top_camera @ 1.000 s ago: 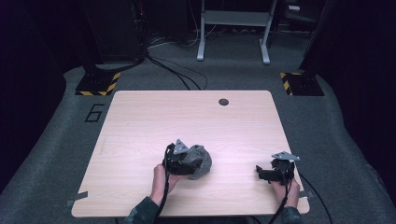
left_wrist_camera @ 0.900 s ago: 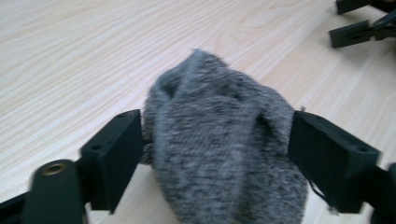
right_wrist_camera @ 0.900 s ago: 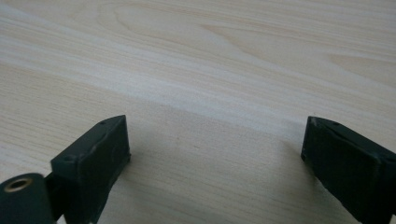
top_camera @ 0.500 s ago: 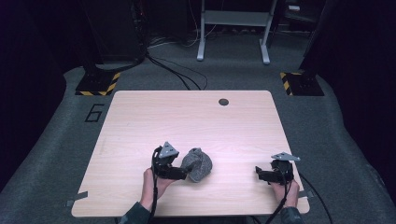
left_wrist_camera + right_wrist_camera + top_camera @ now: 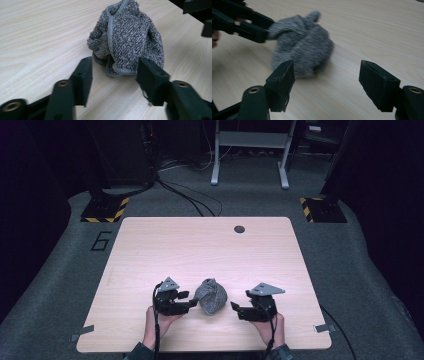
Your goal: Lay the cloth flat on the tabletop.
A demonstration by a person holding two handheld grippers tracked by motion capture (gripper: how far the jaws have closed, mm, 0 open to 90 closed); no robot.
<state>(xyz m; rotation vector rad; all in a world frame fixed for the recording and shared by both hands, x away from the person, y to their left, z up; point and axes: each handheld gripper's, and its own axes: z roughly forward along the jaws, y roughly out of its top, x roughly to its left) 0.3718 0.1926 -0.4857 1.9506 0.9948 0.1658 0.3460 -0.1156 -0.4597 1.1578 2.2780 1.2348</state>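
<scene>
Crumpled grey speckled terry cloth (image 5: 210, 296) sits on the pale wooden desk (image 5: 200, 250) between both claws. Left claw (image 5: 186, 301), partly open and just closing, empty, cloth just ahead. Right claw (image 5: 235, 309), also closing, empty, cloth ahead-left.

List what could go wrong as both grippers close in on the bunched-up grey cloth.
1. The cloth is a loose wad on smooth wood, so a one-sided nudge may just slide it across the table.
2. The left gripper, jaws just closing with nothing gripped, might pinch a few folds rather than the hem.
3. The right gripper, also just closing on nothing, points at the left one; they might collide.
</scene>
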